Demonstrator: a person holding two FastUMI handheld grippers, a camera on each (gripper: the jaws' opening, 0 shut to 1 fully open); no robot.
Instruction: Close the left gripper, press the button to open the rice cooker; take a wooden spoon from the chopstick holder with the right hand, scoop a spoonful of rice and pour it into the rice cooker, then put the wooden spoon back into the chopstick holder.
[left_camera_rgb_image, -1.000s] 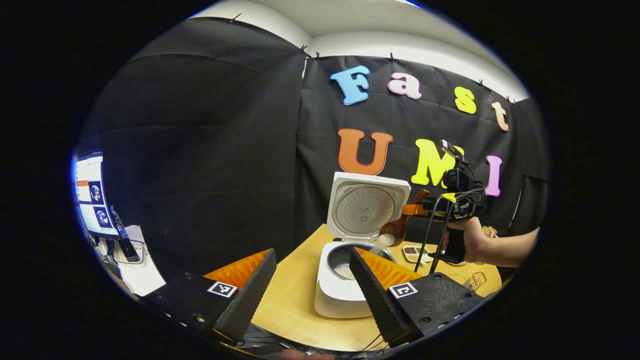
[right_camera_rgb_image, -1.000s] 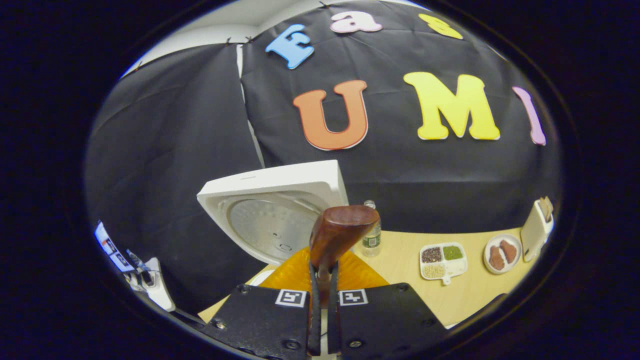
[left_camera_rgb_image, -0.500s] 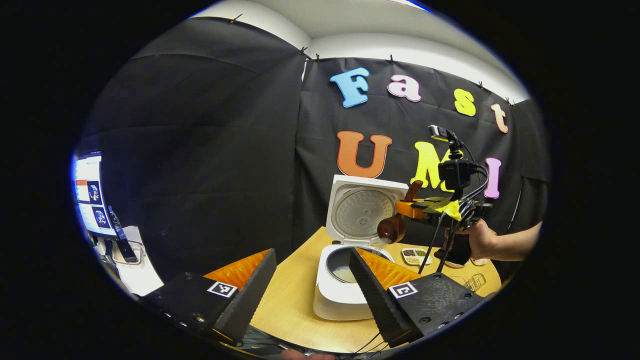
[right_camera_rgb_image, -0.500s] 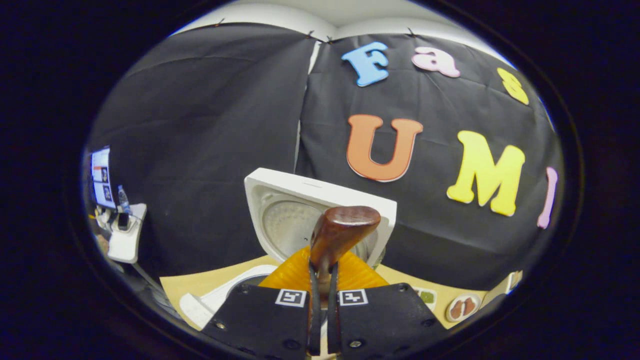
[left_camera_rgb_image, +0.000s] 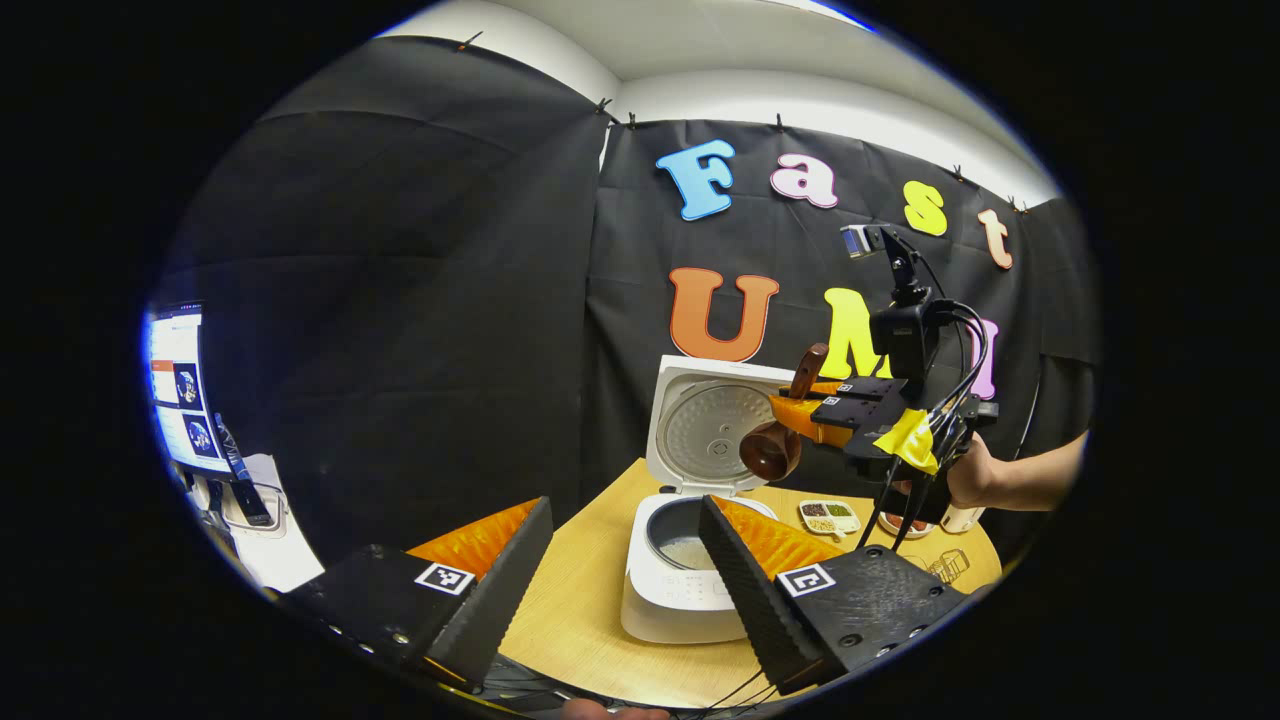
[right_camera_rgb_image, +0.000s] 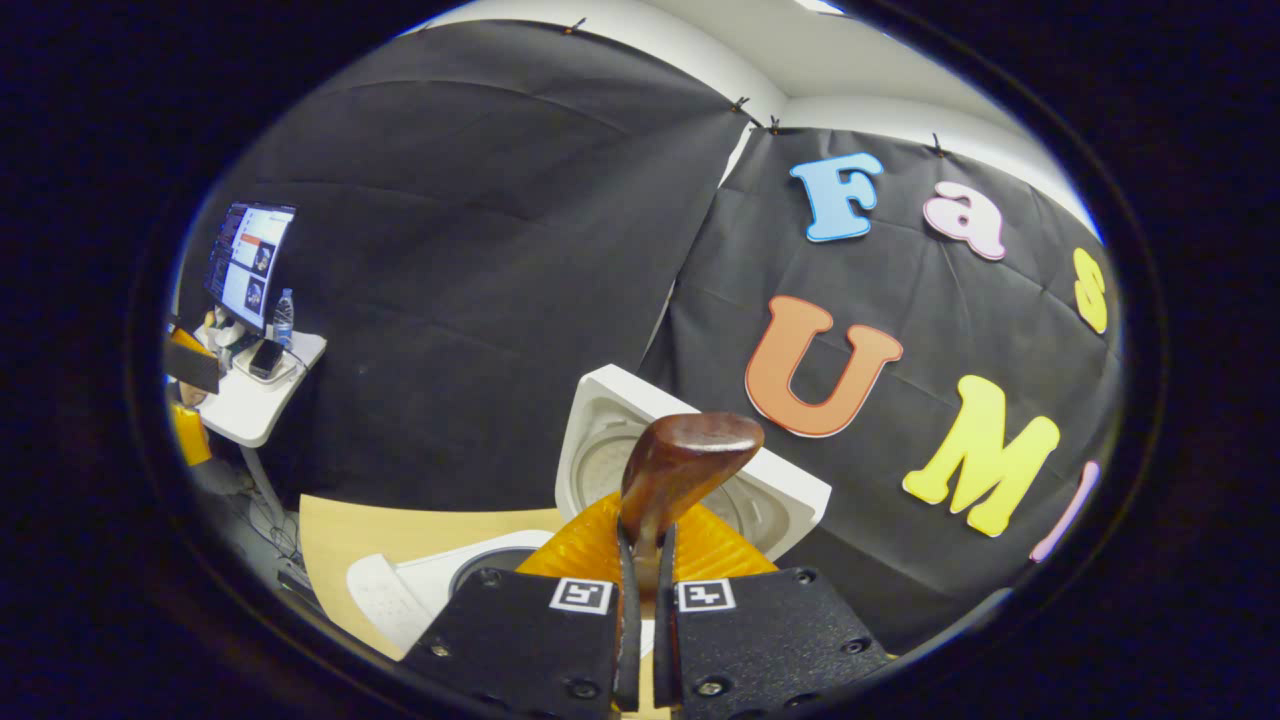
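Observation:
The white rice cooker (left_camera_rgb_image: 672, 600) stands on the wooden table with its lid (left_camera_rgb_image: 712, 428) raised and some rice in the pot (left_camera_rgb_image: 688, 548). My left gripper (left_camera_rgb_image: 625, 510) hangs open in front of the cooker, nothing between its fingers. A hand holds my right gripper (left_camera_rgb_image: 790, 408) above and to the right of the pot, shut on the dark wooden spoon (left_camera_rgb_image: 772, 452), whose bowl hangs tilted over the cooker's right rim. In the right gripper view the gripper (right_camera_rgb_image: 642, 545) pinches the spoon (right_camera_rgb_image: 688, 458) before the lid (right_camera_rgb_image: 600, 440) and the cooker body (right_camera_rgb_image: 400, 592).
A small divided dish of grains (left_camera_rgb_image: 830, 515) and a wire holder (left_camera_rgb_image: 946, 566) sit on the table (left_camera_rgb_image: 570, 610) right of the cooker. A monitor (left_camera_rgb_image: 176, 385) on a white side table stands far left. Black cloth walls close the booth.
Rice was falling from the spoon into the pot a second ago. The right gripper has since risen and turned left with the spoon, whose bowl now hangs higher. The left gripper stayed open and nearly still.

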